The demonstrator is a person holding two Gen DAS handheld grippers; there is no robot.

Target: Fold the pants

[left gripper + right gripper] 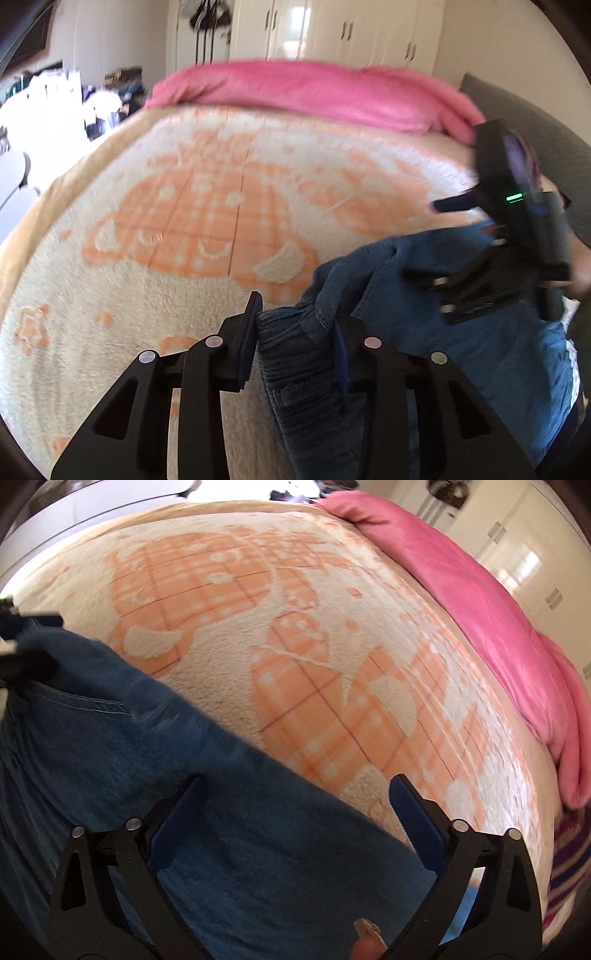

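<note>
Your left gripper (297, 332) clamps the pants (424, 332) waistband at lower centre; your right gripper (295, 805) spreads wide over the denim.

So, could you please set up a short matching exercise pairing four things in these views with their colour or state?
Things:
1. left gripper
2. right gripper
3. folded blanket
4. wardrobe doors

Colour or state:
A. pink
B. glossy cream
C. shut on the jeans
D. open over the denim

Pairs: 1-C, 2-D, 3-A, 4-B
</note>
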